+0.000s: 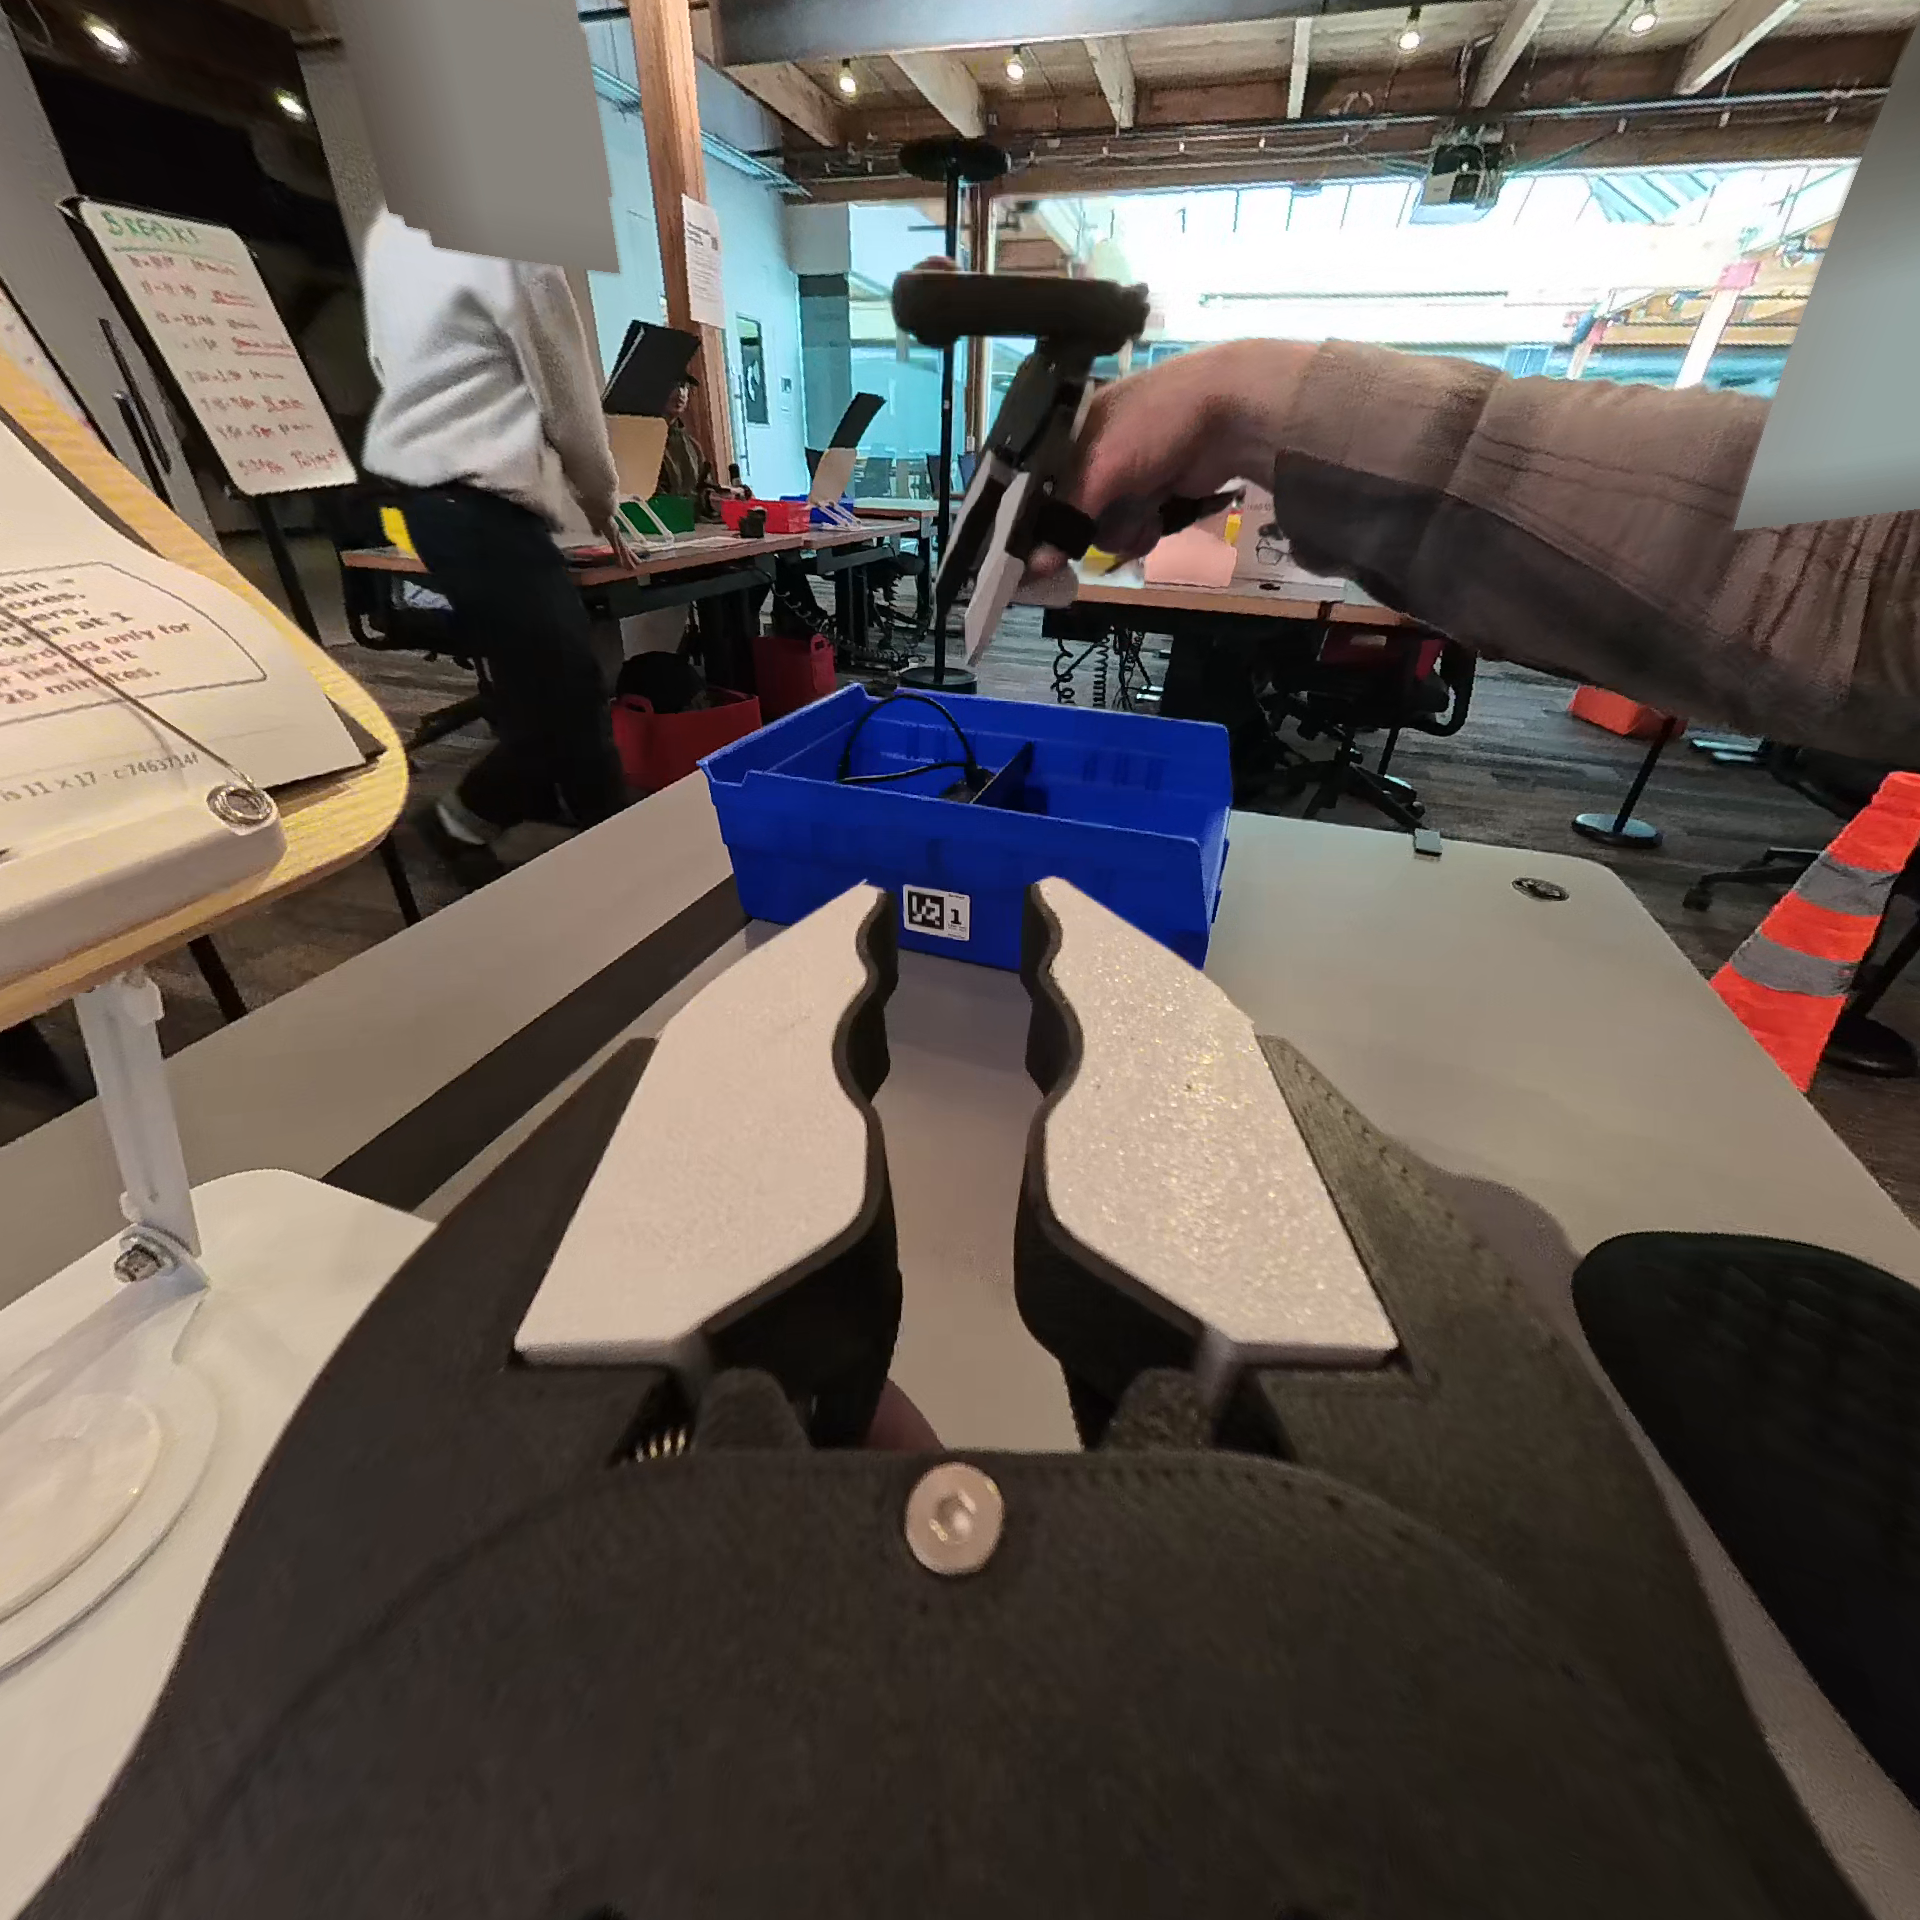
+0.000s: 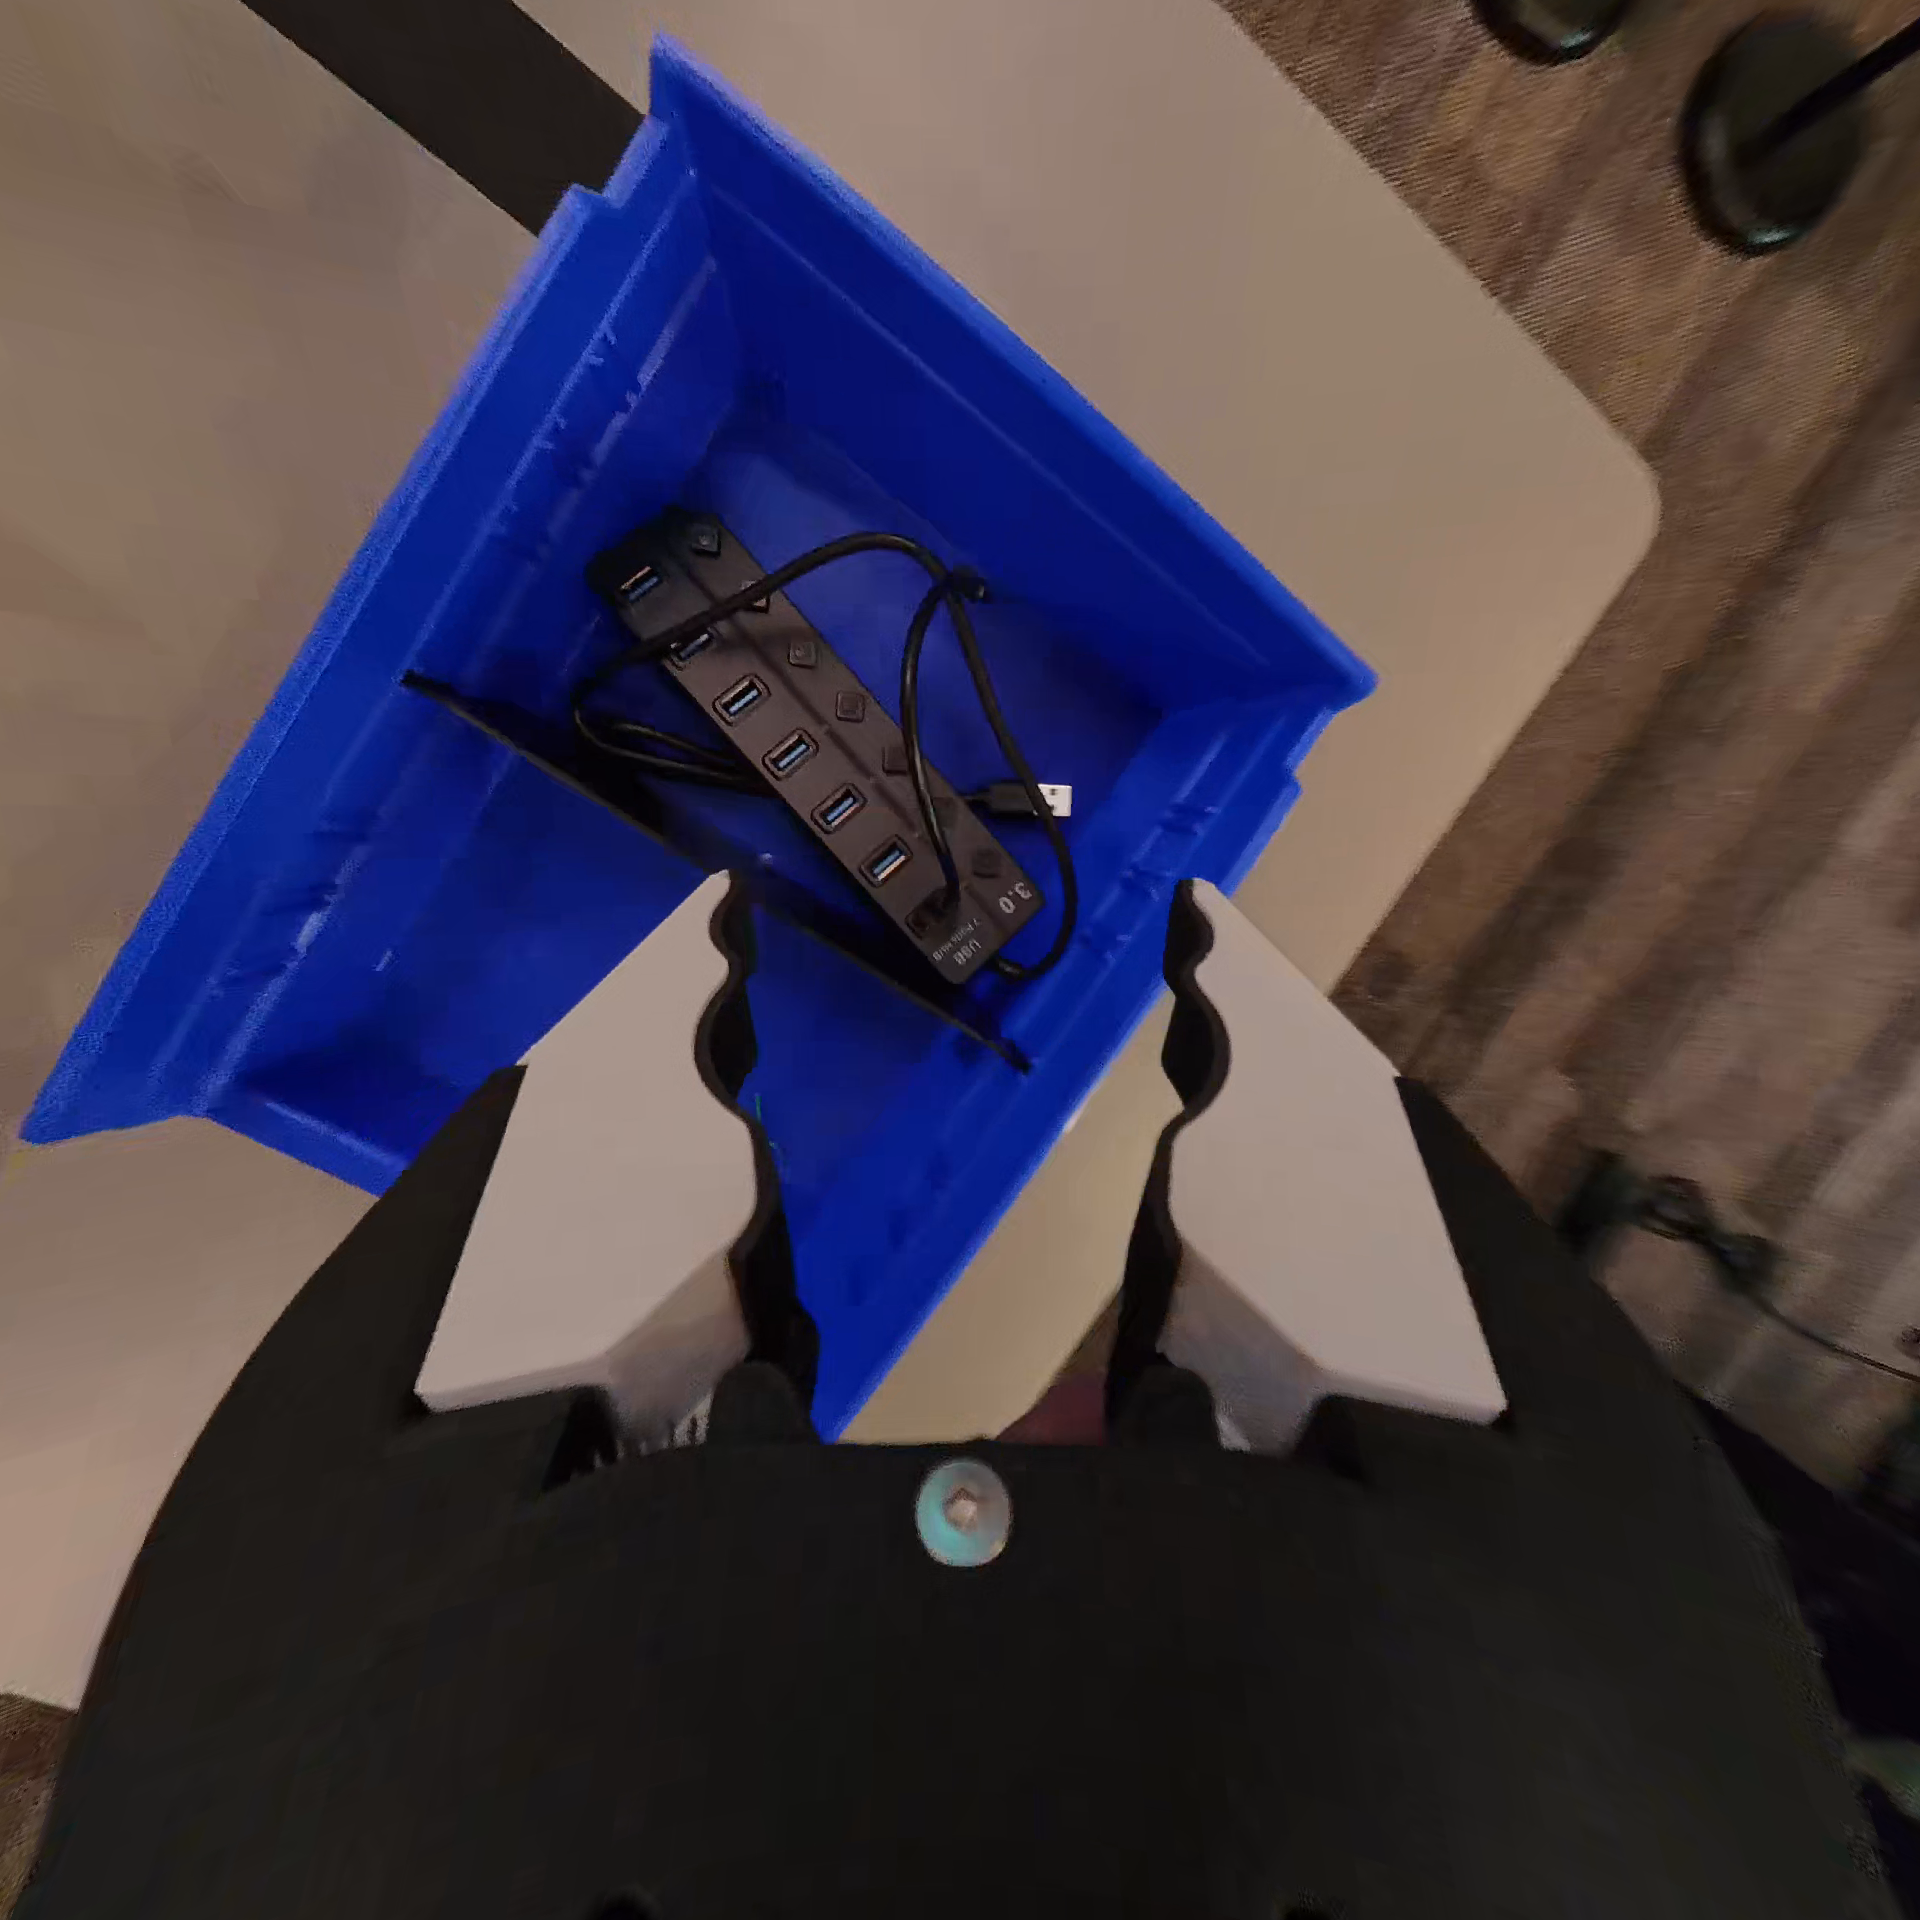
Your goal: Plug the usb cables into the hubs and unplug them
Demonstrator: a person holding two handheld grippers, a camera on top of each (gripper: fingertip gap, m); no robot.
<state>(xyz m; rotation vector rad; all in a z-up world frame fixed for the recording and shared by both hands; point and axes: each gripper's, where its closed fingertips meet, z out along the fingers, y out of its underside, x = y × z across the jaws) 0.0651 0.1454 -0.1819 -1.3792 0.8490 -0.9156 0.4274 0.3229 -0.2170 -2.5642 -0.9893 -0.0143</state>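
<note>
USB hub (image 2: 816, 743), black, in divided blue bin (image 2: 436, 790) on surface, long axis diagonal, directly below and ahead of right tongs (image 2: 961, 904), wide and empty; left tongs (image 1: 961, 914), narrower, empty, farther off.

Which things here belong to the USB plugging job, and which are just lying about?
Job: USB hub, black cable and its loose plug, blue bin, left gripper, right gripper.

Lying about: orange cone, whiteboard, paper stand.
</note>
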